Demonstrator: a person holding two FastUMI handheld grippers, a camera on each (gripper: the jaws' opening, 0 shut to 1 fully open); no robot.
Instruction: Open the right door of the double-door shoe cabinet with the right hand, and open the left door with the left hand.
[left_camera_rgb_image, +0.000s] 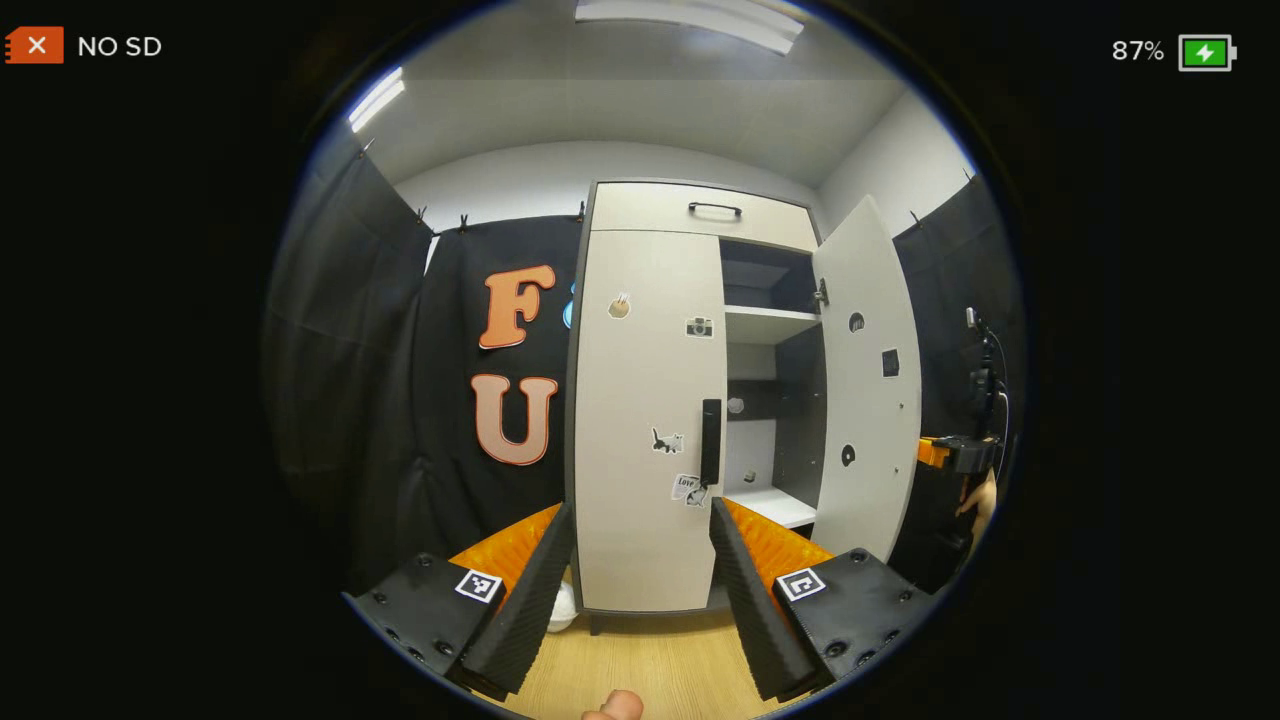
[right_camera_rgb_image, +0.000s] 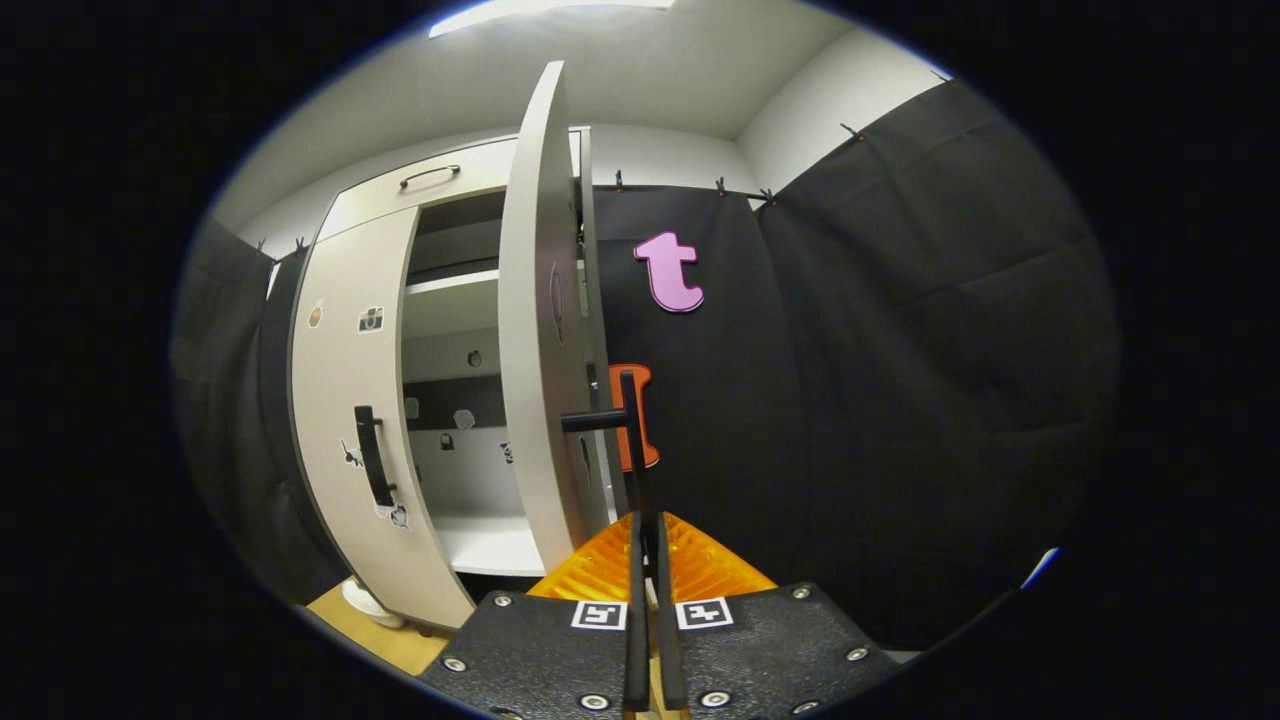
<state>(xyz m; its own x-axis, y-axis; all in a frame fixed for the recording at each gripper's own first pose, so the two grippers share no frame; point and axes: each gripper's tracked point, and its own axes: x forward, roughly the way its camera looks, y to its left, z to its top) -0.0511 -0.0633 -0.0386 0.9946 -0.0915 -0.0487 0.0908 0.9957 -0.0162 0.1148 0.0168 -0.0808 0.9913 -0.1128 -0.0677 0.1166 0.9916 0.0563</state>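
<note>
Right door (left_camera_rgb_image: 866, 380) already swung wide; your right gripper (right_camera_rgb_image: 650, 560) has its fingers pinched together just below that door's handle (right_camera_rgb_image: 628, 420), whether gripping it I cannot tell. Left door (left_camera_rgb_image: 645, 420) closed: drive your wide-spread left gripper (left_camera_rgb_image: 640, 560) onto its handle (left_camera_rgb_image: 710, 441), close, pull.

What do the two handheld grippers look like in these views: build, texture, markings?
The left gripper has black bolted finger mounts, each carrying a square black-and-white marker tag, ribbed finger pads, and a ridged orange body behind. The right gripper is built alike: black plates with silver screws, two marker tags, a ridged orange body. No sleeve is visible.
</note>
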